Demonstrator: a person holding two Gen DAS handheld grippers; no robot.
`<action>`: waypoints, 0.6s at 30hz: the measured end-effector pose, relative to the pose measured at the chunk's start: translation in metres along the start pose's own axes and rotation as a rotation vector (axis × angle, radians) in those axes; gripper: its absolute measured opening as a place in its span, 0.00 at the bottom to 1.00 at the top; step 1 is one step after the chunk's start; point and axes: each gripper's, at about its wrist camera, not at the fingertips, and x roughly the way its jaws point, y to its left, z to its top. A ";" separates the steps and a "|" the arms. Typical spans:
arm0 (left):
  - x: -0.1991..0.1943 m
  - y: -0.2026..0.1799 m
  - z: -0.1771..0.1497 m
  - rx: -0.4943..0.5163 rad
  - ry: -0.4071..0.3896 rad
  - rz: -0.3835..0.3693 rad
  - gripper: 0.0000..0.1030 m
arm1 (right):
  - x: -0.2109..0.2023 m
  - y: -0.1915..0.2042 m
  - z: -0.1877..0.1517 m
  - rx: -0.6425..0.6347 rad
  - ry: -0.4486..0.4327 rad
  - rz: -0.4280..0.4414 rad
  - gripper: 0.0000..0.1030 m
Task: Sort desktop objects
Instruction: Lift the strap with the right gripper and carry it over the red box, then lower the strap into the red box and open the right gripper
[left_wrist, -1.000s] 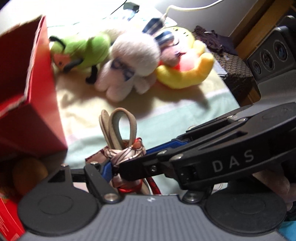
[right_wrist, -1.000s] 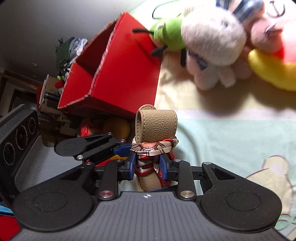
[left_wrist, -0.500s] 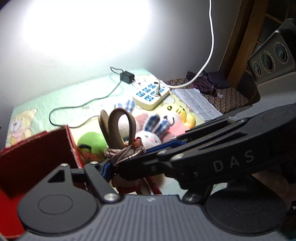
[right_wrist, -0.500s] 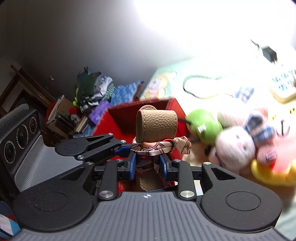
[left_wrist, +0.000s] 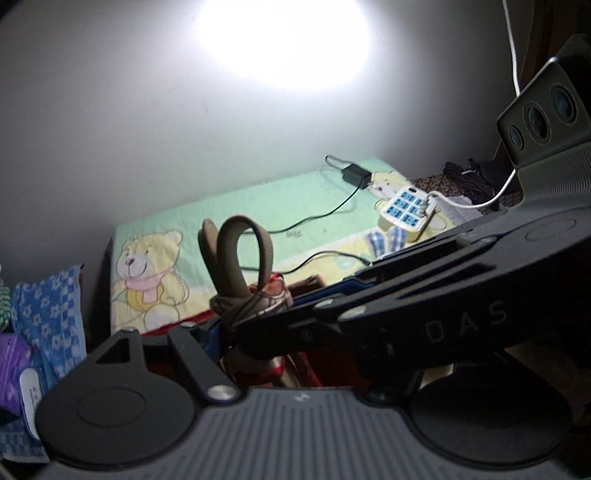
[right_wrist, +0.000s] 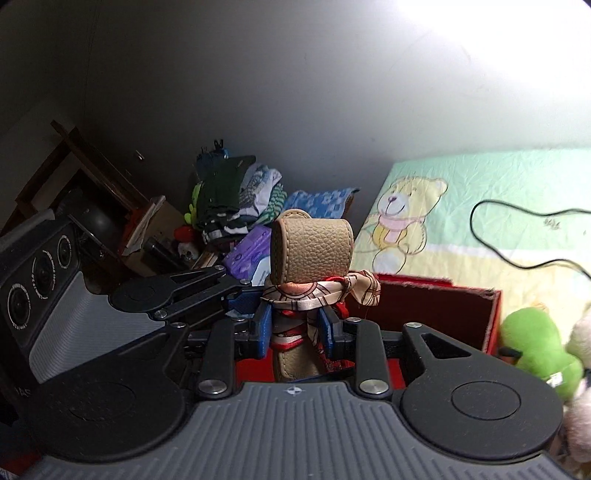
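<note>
A tan leather strap (right_wrist: 312, 251), folded into a loop with a patterned silk scarf (right_wrist: 325, 295) knotted round it, stands upright in my right gripper (right_wrist: 294, 328). The right gripper's blue pads are shut on the strap below the knot. My left gripper (left_wrist: 280, 328) is open. Its left pad lies beside the strap (left_wrist: 236, 266). Its right finger is hidden behind the right gripper, which crosses in front of it. The strap is held above the open red box (right_wrist: 424, 306), over its near side.
A green plush toy (right_wrist: 532, 339) lies right of the box on the bear-print blanket (right_wrist: 399, 221). A power strip (left_wrist: 406, 210) with cables sits at the far end. A pile of folded clothes (right_wrist: 236, 195) and a purple pack (right_wrist: 247, 251) are off the left edge.
Both grippers rose and tilted upward together with the strap. The views swung from the plush toys to the wall, and the strap now hangs over the red box instead of beside it.
</note>
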 end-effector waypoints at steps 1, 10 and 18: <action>0.008 0.011 -0.007 -0.016 0.030 0.000 0.70 | 0.013 -0.004 0.000 0.017 0.025 0.005 0.29; 0.077 0.071 -0.063 -0.119 0.258 0.011 0.67 | 0.130 -0.034 -0.016 0.162 0.294 -0.016 0.27; 0.111 0.103 -0.079 -0.209 0.388 0.013 0.65 | 0.190 -0.051 -0.025 0.209 0.442 -0.049 0.24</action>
